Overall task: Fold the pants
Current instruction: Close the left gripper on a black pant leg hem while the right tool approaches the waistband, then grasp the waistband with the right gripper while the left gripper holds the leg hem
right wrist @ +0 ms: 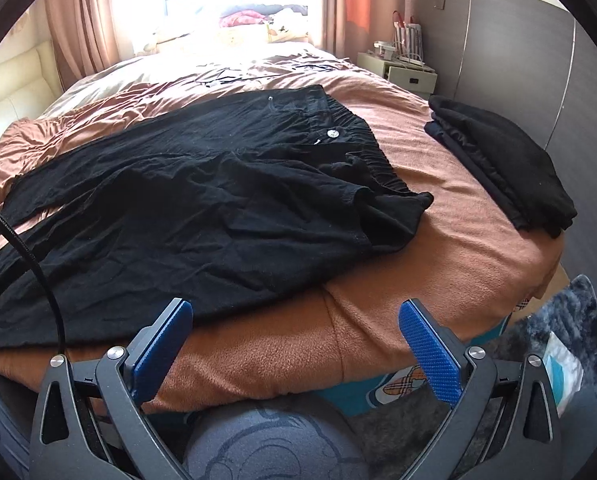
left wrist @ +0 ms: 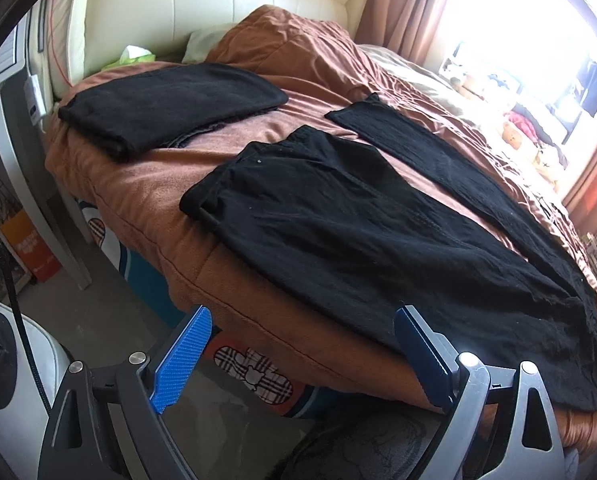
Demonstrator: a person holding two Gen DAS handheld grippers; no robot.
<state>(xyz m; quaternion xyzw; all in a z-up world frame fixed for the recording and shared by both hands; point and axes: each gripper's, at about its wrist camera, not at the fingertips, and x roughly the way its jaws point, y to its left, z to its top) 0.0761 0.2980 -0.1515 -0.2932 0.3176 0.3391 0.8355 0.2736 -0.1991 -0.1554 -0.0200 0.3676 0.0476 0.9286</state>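
Observation:
Black pants point(left wrist: 338, 220) lie spread flat on a brown bed cover point(left wrist: 138, 184), one leg point(left wrist: 438, 152) splayed off toward the window. In the right wrist view the pants point(right wrist: 218, 184) show a gathered waistband with a white button point(right wrist: 332, 133) at the right end. My left gripper point(left wrist: 302, 320) is open at the near edge of the bed, its right fingertip just over the pants' hem and nothing between the blue pads. My right gripper point(right wrist: 296, 312) is open too, hovering at the bed's edge just short of the cloth.
A folded pile of black clothes point(left wrist: 170, 100) sits near the cream headboard point(left wrist: 218, 8); it shows in the right wrist view as the folded pile point(right wrist: 502, 156) near the bed's corner. A nightstand point(right wrist: 402, 68) and grey wardrobe point(right wrist: 518, 60) stand behind. A white frame point(left wrist: 30, 184) stands beside the bed.

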